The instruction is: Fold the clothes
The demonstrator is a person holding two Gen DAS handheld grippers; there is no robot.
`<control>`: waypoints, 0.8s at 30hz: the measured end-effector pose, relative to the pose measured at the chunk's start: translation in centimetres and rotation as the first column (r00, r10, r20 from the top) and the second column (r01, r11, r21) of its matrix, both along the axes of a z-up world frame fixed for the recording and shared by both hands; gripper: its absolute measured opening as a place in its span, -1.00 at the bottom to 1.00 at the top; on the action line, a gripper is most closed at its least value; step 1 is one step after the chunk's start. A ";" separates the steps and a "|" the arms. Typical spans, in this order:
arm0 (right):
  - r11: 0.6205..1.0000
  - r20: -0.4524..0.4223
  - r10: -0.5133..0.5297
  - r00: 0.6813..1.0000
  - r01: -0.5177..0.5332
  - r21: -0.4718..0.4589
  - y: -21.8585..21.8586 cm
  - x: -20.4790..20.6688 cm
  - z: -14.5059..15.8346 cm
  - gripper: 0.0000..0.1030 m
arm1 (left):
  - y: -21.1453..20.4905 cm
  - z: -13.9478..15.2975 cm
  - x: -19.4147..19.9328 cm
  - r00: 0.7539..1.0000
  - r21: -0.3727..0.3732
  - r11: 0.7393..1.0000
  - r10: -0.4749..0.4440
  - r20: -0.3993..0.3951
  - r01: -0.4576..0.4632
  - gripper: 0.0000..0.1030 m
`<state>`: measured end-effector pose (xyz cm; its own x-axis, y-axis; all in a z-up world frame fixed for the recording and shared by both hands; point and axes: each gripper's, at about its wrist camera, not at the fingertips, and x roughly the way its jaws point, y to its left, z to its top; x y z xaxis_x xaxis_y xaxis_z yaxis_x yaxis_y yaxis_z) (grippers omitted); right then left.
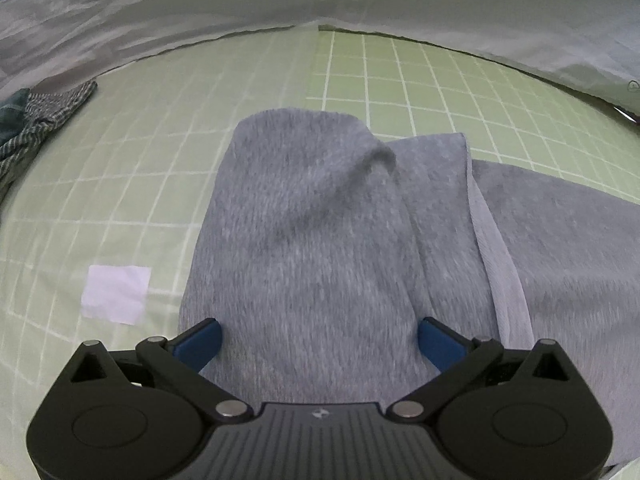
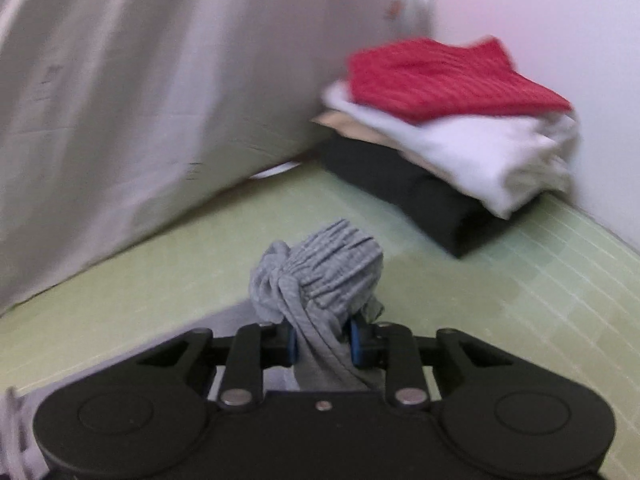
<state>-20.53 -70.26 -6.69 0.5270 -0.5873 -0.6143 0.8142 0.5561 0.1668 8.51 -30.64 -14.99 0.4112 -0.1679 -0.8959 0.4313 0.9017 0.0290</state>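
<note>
Striped cloth (image 1: 44, 120), bunched, at the far left edge of the green gridded surface (image 1: 420, 80). White square patch (image 1: 116, 294), flat on the grid, left of the garment. Left gripper (image 1: 319, 340): fingers (image 1: 200, 342) spread wide, the grey garment (image 1: 320, 232) lying on the surface between them, not clamped. Right gripper (image 2: 323, 344): fingers (image 2: 289, 346) closed on a gathered, ribbed end of the grey garment, which bulges just beyond them. Folded pile (image 2: 452, 128), red on white on black, far right corner.
</note>
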 end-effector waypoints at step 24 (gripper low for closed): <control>0.990 -0.057 0.132 0.990 -0.129 0.054 8.6 5.6 -1.0 0.52 | 1.1 0.2 -0.8 0.996 -0.014 0.996 -0.090 -0.009 0.090 1.00</control>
